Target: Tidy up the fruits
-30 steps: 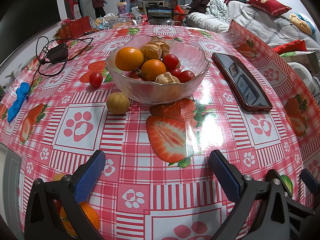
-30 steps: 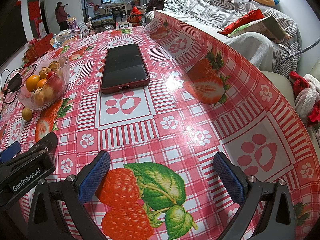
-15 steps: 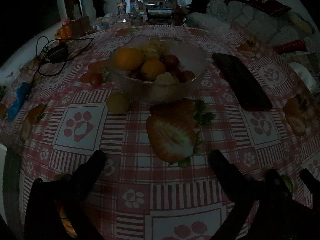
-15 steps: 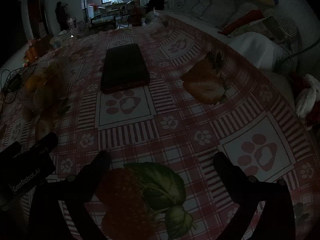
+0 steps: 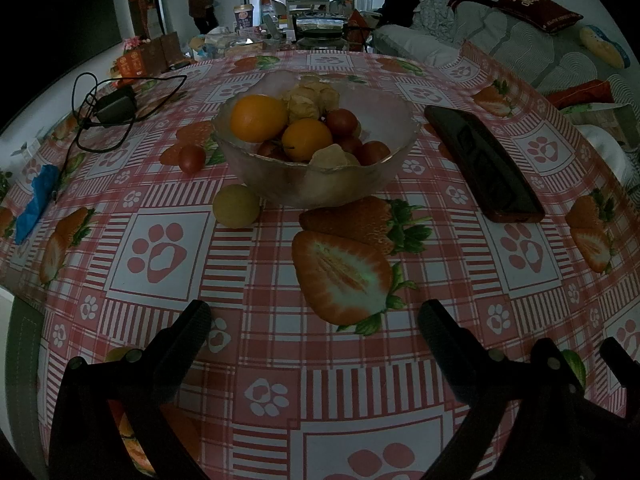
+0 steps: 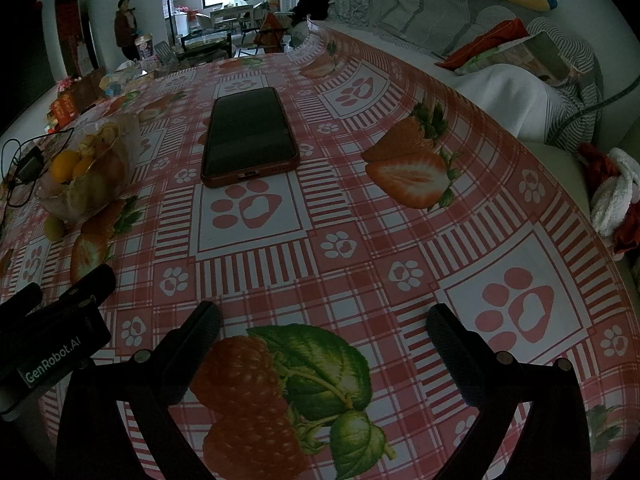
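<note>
Fruits mostly sit in the glass bowl [image 5: 316,152]; a yellow fruit [image 5: 236,211] touches its near-left side, a tomato [image 5: 192,159] lies left of it. Left gripper [image 5: 314,326] and right gripper [image 6: 322,320] gape wide, empty.

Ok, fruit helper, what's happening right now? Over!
Left gripper open, empty. Right gripper open, empty. Yellow fruit and small tomato on the cloth beside the bowl. Phone lies right of bowl.
</note>
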Motion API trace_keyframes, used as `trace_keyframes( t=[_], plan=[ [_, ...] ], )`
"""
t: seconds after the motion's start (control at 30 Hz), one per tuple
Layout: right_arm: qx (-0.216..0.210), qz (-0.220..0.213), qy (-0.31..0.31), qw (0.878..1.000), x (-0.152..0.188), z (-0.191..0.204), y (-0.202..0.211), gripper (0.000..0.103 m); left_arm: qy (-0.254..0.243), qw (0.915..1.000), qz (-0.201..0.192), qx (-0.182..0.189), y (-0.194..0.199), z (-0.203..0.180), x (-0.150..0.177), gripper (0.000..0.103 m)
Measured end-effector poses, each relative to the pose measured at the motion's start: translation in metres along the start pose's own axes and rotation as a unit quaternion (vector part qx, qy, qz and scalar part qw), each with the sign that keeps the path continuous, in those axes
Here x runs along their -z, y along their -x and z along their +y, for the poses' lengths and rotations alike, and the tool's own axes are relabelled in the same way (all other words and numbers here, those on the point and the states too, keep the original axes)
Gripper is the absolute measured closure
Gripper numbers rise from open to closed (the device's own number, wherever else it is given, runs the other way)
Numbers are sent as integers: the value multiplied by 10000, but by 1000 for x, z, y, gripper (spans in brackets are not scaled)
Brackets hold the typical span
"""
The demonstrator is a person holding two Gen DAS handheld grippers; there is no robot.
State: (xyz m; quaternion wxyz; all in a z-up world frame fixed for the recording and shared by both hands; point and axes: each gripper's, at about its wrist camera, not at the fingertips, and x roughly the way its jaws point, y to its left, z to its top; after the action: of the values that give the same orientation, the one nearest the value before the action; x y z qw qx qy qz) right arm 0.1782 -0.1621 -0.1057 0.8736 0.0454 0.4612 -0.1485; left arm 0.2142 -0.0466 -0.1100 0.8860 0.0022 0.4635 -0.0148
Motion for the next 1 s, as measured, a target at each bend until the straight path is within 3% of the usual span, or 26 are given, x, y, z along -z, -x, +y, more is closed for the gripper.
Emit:
trace_keyframes(
  t=[1.0],
  plan=[
    [0, 2, 1, 10000, 0, 0, 0, 0, -1, 10000, 0, 0, 0, 0, 0, 0]
  ],
)
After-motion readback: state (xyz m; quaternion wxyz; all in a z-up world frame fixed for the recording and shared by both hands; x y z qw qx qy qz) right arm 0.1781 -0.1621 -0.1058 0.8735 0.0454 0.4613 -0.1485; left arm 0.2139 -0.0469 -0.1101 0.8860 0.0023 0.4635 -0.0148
